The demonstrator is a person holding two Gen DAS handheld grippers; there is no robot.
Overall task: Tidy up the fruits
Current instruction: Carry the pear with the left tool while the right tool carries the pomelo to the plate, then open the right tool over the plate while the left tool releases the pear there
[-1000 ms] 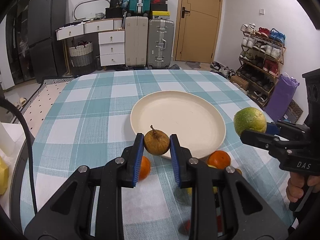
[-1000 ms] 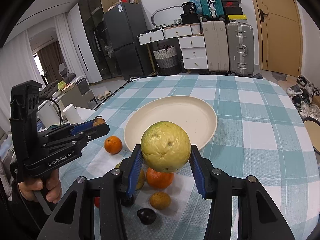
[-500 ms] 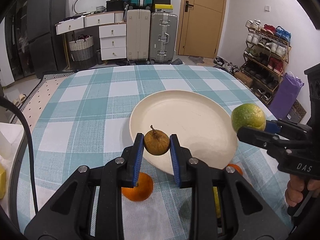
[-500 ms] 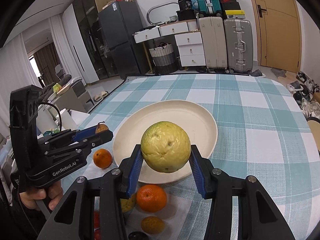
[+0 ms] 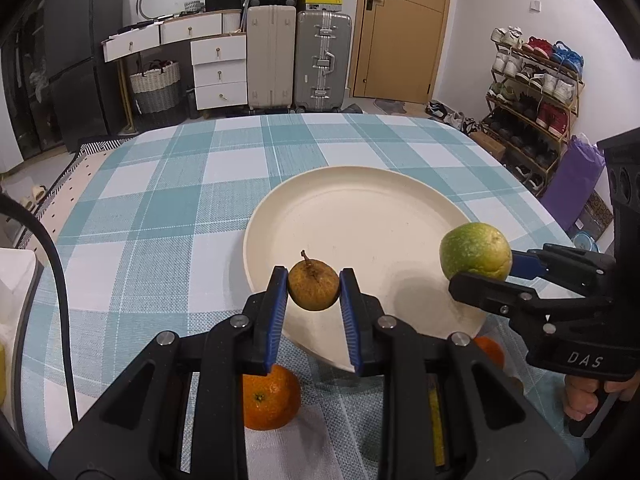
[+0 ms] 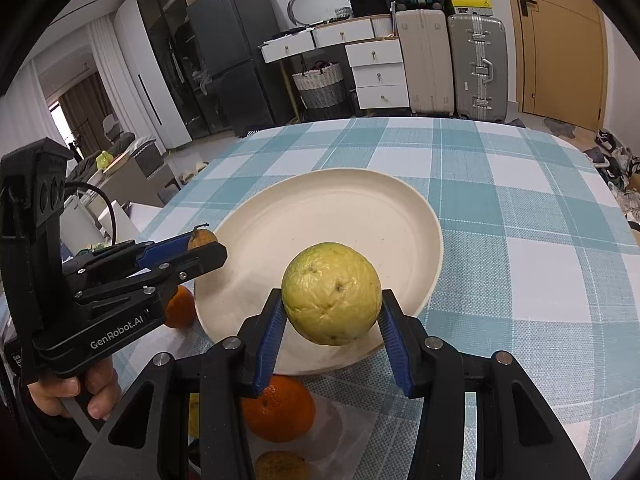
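Note:
My left gripper [image 5: 314, 286] is shut on a small brown fruit with a stem [image 5: 313, 290] and holds it above the near left rim of the cream plate [image 5: 360, 216]. My right gripper [image 6: 331, 310] is shut on a large yellow-green citrus [image 6: 331, 292] above the plate's near rim [image 6: 320, 200]. In the left wrist view the citrus [image 5: 475, 251] hangs over the plate's right edge. In the right wrist view the brown fruit [image 6: 202, 238] is at the plate's left edge.
Oranges [image 5: 270, 398] [image 6: 280, 408] [image 6: 180, 306] lie on a white sheet on the checked tablecloth [image 5: 160, 208] near me, with a smaller yellow-brown fruit [image 6: 280, 466]. Suitcases, drawers and a shoe rack stand beyond the table.
Both grippers have moved forward with their fruits, from over the loose fruits to over the near edge of the plate. Both grips are unchanged.

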